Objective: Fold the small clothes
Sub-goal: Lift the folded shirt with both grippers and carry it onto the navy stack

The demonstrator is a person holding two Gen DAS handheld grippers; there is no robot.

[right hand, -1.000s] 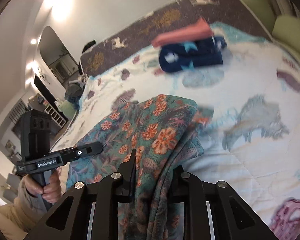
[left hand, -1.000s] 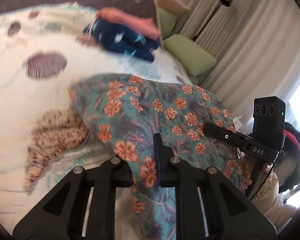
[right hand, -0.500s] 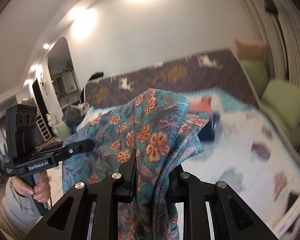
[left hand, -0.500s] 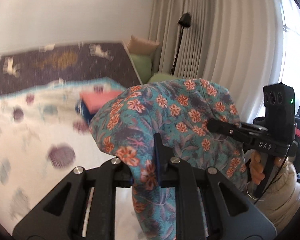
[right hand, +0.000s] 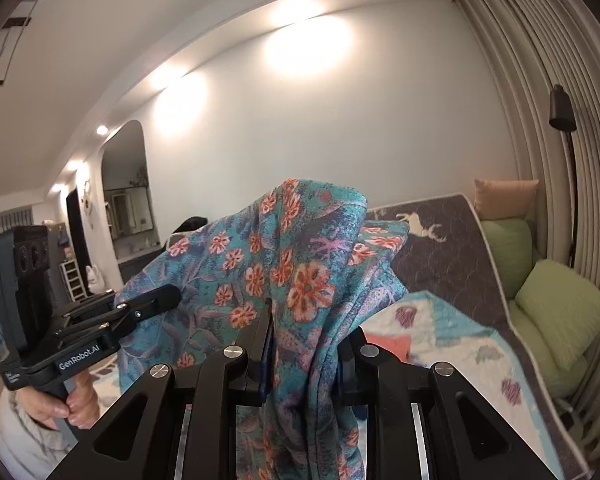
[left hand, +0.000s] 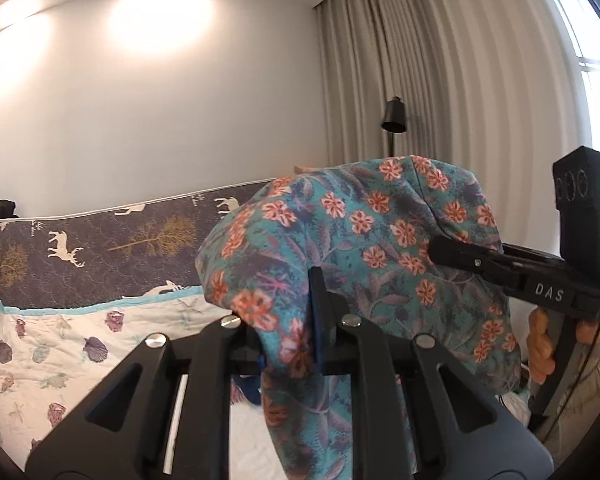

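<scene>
A teal floral garment (left hand: 352,248) with orange flowers hangs in the air between both grippers, well above the bed. My left gripper (left hand: 288,340) is shut on one edge of it, and cloth drapes down over its fingers. My right gripper (right hand: 304,344) is shut on the other edge of the garment (right hand: 284,264). The right gripper also shows in the left wrist view (left hand: 436,246), pinching the cloth. The left gripper shows in the right wrist view (right hand: 172,294), pinching the cloth too.
The bed has a white shell-print quilt (left hand: 60,352) and a dark deer-print headboard cover (left hand: 100,248). A salmon folded item (right hand: 392,346) lies on the bed. Green pillows (right hand: 560,312) sit at the right, by curtains (left hand: 440,80) and a black floor lamp (left hand: 394,116).
Both grippers have lifted the floral garment up off the bed. The views have tilted from the quilt up to the wall and ceiling. Both stay shut on the cloth.
</scene>
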